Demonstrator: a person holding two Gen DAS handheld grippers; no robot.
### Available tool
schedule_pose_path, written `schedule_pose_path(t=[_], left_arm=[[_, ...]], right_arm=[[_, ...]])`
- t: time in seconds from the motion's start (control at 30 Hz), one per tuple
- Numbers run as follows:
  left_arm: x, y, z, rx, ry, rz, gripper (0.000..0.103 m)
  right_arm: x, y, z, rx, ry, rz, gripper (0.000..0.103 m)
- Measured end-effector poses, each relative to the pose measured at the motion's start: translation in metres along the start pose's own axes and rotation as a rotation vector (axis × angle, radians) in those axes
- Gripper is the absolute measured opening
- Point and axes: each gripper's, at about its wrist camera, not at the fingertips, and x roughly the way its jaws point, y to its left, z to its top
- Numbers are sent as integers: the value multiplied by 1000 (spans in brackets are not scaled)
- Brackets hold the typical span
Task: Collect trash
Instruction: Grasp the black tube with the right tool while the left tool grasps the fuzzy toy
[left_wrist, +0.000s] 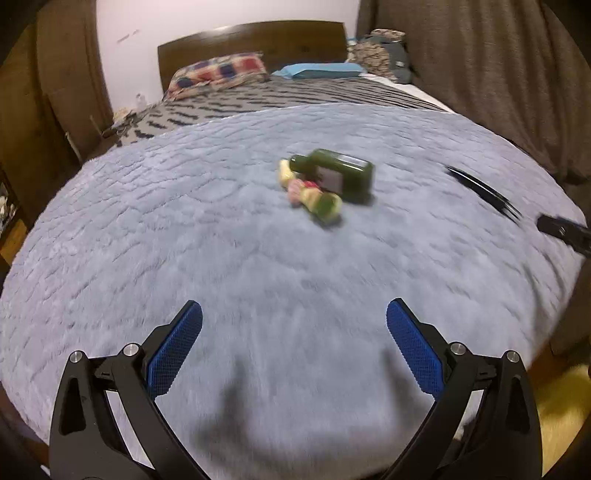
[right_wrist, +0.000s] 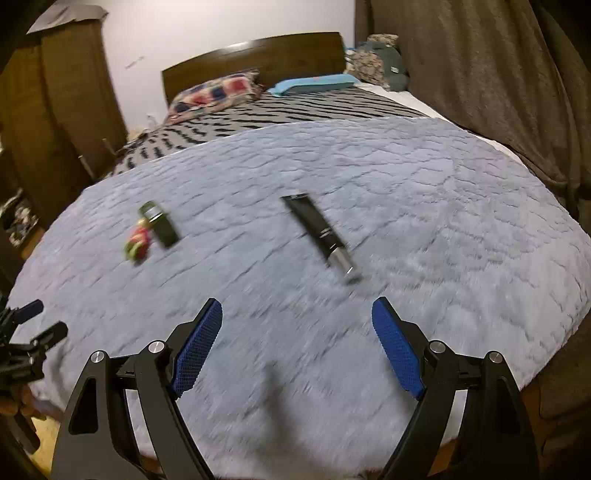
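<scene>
A dark green bottle (left_wrist: 334, 175) lies on its side on the grey fleece blanket (left_wrist: 240, 258), with a crumpled colourful wrapper (left_wrist: 314, 199) touching its near side. A black tube with a silver cap (right_wrist: 321, 236) lies further right; it also shows in the left wrist view (left_wrist: 484, 194). My left gripper (left_wrist: 294, 317) is open and empty, well short of the bottle. My right gripper (right_wrist: 297, 314) is open and empty, just short of the tube's cap end. The bottle (right_wrist: 160, 225) and wrapper (right_wrist: 136, 243) lie to its left. The left gripper (right_wrist: 40, 321) shows at that view's left edge.
Pillows (left_wrist: 221, 74) and a wooden headboard (left_wrist: 255, 40) are at the far end of the bed. A heap of clothes (left_wrist: 384, 51) sits at the far right corner. Brown curtains (left_wrist: 480, 66) hang along the right side. A wooden wardrobe (right_wrist: 74, 92) stands at the left.
</scene>
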Motion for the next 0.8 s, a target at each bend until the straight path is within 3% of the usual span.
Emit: schedule_pose_path(t=[0.2, 0.37, 0.57, 0.7, 0.8], left_arm=[[47, 3, 38, -56, 19, -35, 95], [78, 1, 62, -81, 22, -40, 95], [113, -3, 80, -63, 33, -17, 92], [133, -2, 89, -66, 64, -38, 77], [145, -2, 92, -67, 93, -48, 64]], right_arm=[[38, -11, 25, 2, -6, -57, 84], [65, -17, 42, 22, 4, -31, 83], [93, -16, 51, -6, 25, -34, 60], [107, -13, 49, -34, 62, -15, 49], [115, -12, 46, -27, 78, -9, 46]])
